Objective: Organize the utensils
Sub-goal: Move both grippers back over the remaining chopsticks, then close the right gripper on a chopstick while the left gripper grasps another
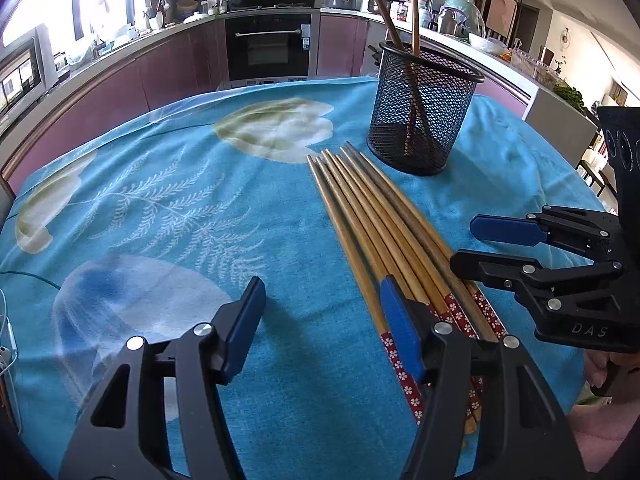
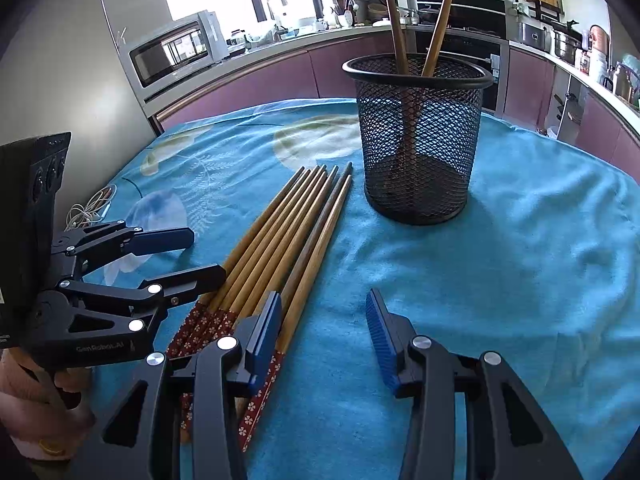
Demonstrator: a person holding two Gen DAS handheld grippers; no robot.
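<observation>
Several wooden chopsticks point(image 1: 376, 220) with red flowered ends lie side by side on the blue tablecloth, also in the right wrist view point(image 2: 288, 240). A black mesh holder point(image 1: 424, 108) stands upright just beyond their tips with two chopsticks in it; it also shows in the right wrist view point(image 2: 418, 140). My left gripper point(image 1: 322, 320) is open and empty, its right finger over the chopsticks' red ends; it appears from the side in the right wrist view point(image 2: 200, 252). My right gripper point(image 2: 322, 334) is open and empty, just right of the bundle, and shows in the left wrist view point(image 1: 468, 242).
The table wears a blue floral cloth point(image 1: 160, 208). A white cable point(image 2: 90, 208) lies coiled at its left edge. Kitchen counters, an oven point(image 1: 268, 46) and a microwave point(image 2: 176, 46) stand behind the table.
</observation>
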